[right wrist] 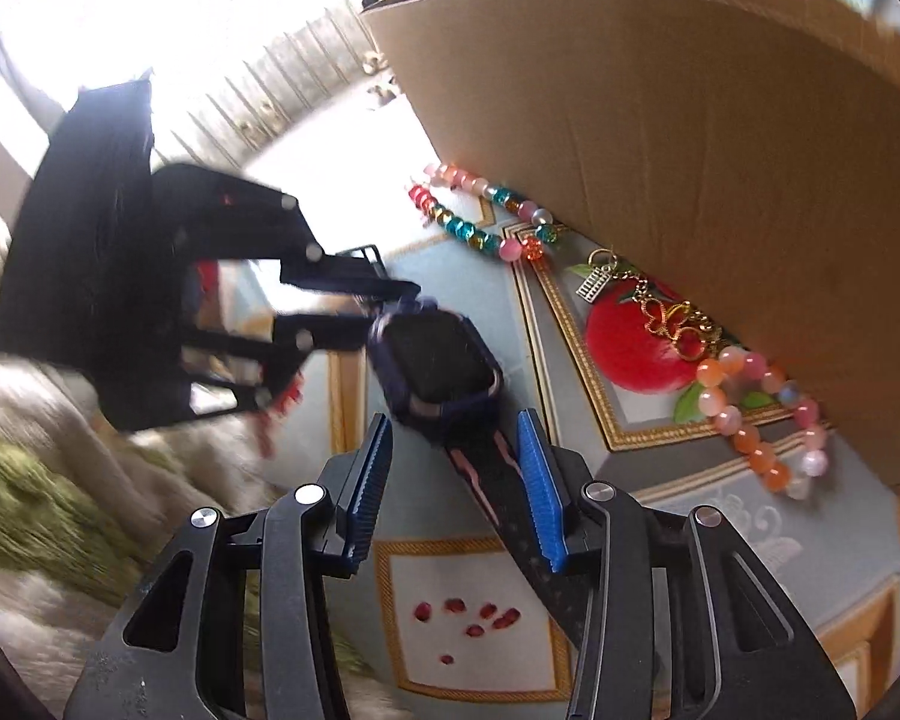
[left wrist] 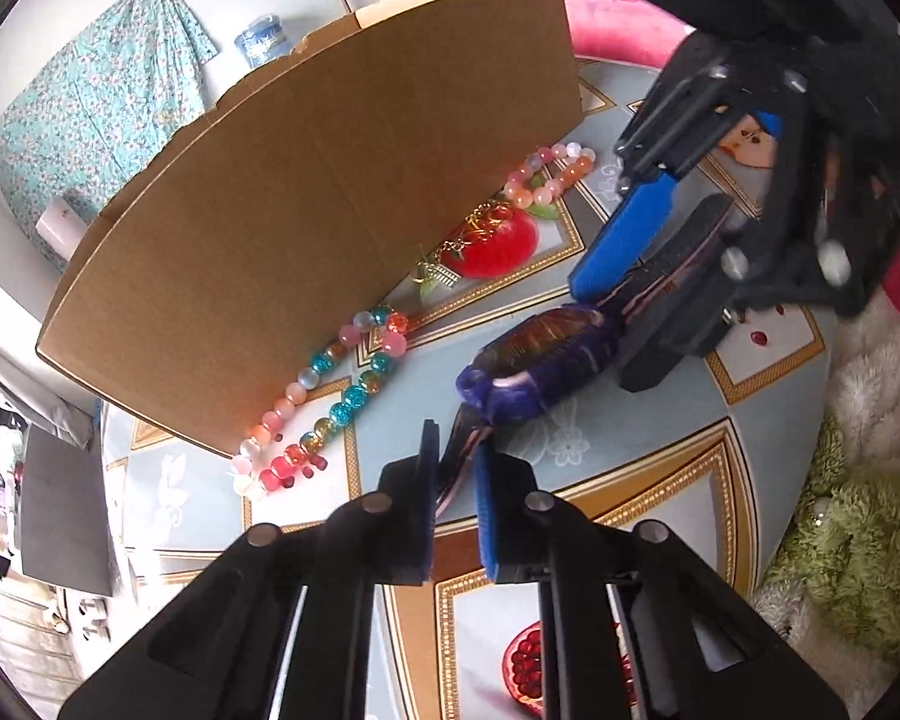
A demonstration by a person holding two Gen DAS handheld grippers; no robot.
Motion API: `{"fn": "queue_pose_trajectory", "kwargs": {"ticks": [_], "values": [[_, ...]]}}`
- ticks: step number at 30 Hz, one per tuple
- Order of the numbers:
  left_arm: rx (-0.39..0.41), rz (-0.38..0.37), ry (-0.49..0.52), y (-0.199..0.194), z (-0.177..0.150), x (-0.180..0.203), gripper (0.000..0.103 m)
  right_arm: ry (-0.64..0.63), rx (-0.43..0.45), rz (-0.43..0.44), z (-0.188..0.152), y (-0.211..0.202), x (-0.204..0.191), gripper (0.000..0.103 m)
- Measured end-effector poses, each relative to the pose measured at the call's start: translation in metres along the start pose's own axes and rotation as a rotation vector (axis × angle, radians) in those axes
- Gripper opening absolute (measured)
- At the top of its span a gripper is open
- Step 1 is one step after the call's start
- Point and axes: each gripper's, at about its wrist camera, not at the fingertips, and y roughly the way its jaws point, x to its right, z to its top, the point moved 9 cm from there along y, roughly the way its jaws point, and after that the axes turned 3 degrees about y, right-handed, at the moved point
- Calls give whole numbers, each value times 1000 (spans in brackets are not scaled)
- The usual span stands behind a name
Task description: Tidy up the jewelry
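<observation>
A dark blue watch (left wrist: 534, 360) with a black-and-pink strap hangs above the table between both grippers. My left gripper (left wrist: 456, 468) is shut on one end of its strap. In the right wrist view the watch (right wrist: 438, 360) faces up; my right gripper (right wrist: 456, 450) is open, with the other strap end lying against its right finger (right wrist: 540, 492). A multicoloured bead bracelet (left wrist: 336, 384), a gold chain with a charm (left wrist: 462, 240) and a pink-orange bead bracelet (left wrist: 546, 180) lie on the table along the wall of a cardboard box (left wrist: 330, 180).
The table (left wrist: 630, 468) has a printed cloth with fruit pictures. A green and white fluffy cushion (left wrist: 852, 528) lies beyond its right edge. The box (right wrist: 720, 150) stands tall at the back. A pink cushion (left wrist: 618, 24) lies behind it.
</observation>
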Motion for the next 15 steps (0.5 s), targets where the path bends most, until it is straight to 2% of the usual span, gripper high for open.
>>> {"fn": "queue_pose_trajectory", "kwargs": {"ticks": [2,4,6,9,11,15], "values": [[1,3,2,-1,0,2,10,-28,4,-52,-4,1,0,39],[4,18,11,-1,0,4,8,-45,15,-117,-7,1,5,31],[13,33,16,-1,1,6,5,-67,27,-196,-8,1,8,15],[43,54,22,-9,6,9,3,-63,51,-286,-9,-5,12,2],[76,72,34,-22,11,13,3,-65,74,-334,-8,-14,10,1],[159,151,70,-63,26,14,3,-132,172,-450,2,-59,-12,1]]}}
